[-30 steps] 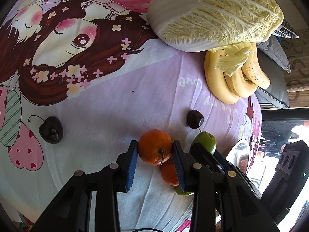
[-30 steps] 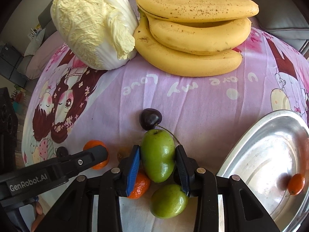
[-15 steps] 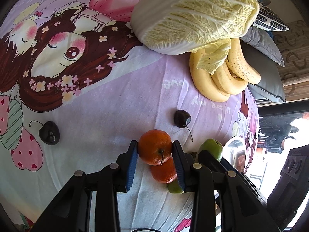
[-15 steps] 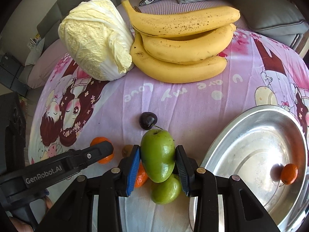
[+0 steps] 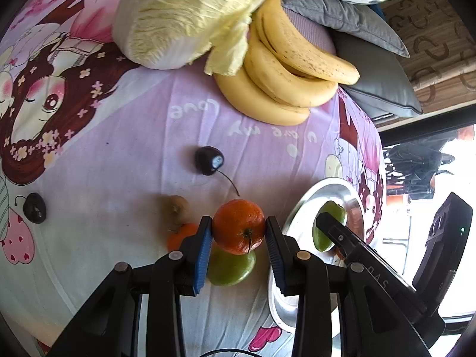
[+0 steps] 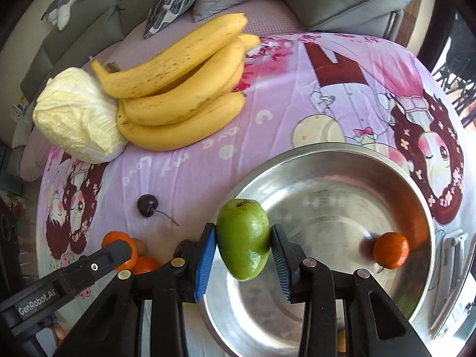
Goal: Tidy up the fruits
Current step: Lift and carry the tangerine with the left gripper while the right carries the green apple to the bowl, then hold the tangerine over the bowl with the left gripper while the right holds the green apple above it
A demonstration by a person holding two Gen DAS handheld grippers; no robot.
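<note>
Left wrist: left tool (image 5: 238, 232) pinching an orange (image 5: 238, 229), now lifted off the surface (image 5: 125, 154) and carried toward the bowl (image 5: 300, 208) at 3 o'clock; a green fruit (image 5: 230, 266) and a second orange (image 5: 181, 236) lie below.

Right wrist: right tool (image 6: 242, 245) clamps a green fruit (image 6: 243, 238), now over the bowl's (image 6: 327, 154) rim at 9 o'clock. Small orange (image 6: 390, 250) already inside. Drop looks close.

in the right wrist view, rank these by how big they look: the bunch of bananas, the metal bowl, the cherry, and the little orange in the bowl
1. metal bowl, largest, though it is closer to the camera.
2. bunch of bananas.
3. little orange, inside the bowl.
4. cherry, smallest, clearly smaller than the orange.
</note>
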